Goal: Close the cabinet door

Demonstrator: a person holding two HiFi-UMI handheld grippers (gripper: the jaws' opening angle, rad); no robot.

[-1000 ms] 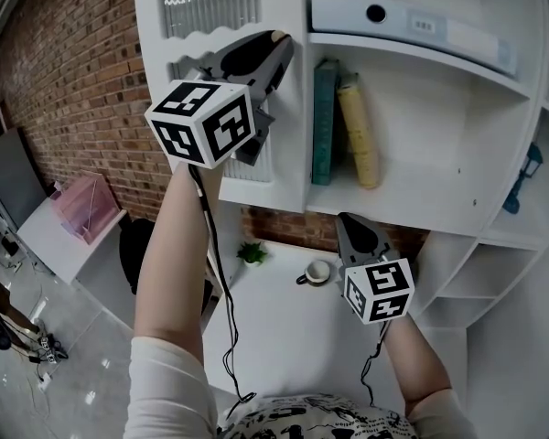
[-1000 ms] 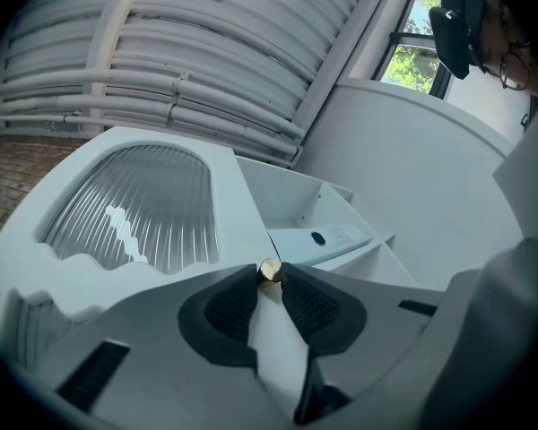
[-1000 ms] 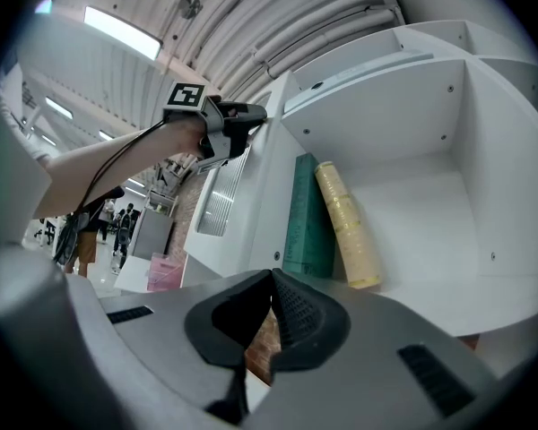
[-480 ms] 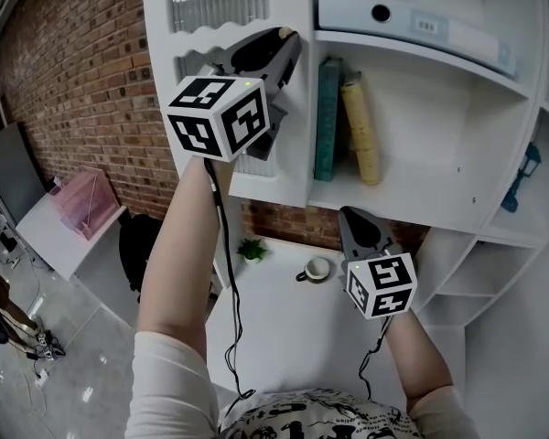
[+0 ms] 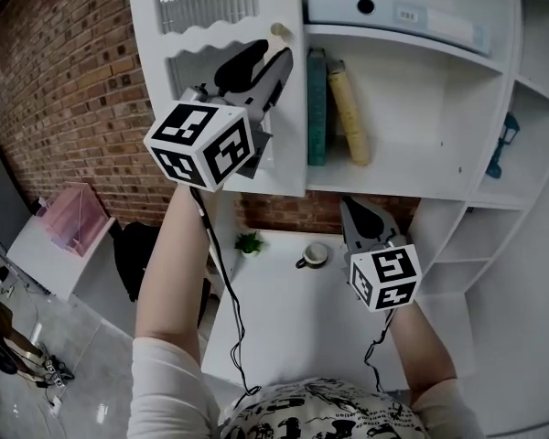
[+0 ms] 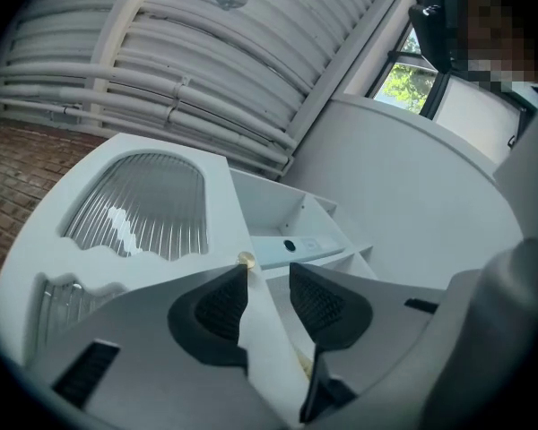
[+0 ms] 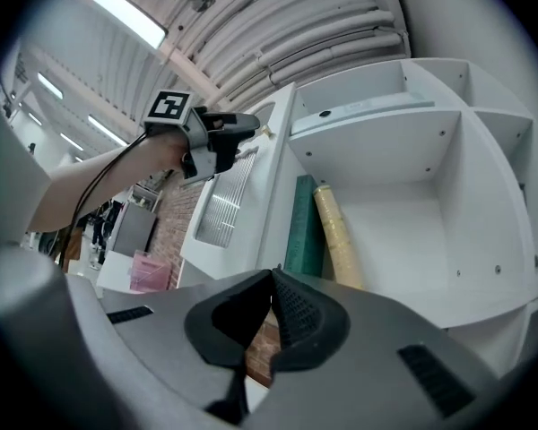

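my left tongs point(image 6: 269, 272) have slid back off the knob point(image 5: 279, 30) and their jaws are opening. the free edge of the cabinet door point(image 5: 210, 27) runs between them, but the pads no longer pinch it, and the knob now shows bare just past the tips. i read that as letting go, not finishing. as far as i can judge, the door with its ribbed glass panes stands swung out at the left of the book compartment, so the closing swing is not yet done and i will have to push or regrip.

far left, a pink see-through box point(image 5: 69, 216) sits on a side table; i cannot tell what it holds. on the tabletop point(image 5: 284, 318) below are a small plant point(image 5: 249, 243) and a cup point(image 5: 317, 256), contents unclear. the open compartment holds a green book point(image 5: 317, 108) and a yellow book point(image 5: 346, 112), upright and side by side. a pale blue binder point(image 5: 398, 16) lies on the shelf above. my right tongs point(image 7: 273, 285) hang low beneath that compartment, jaws pressed together on nothing.
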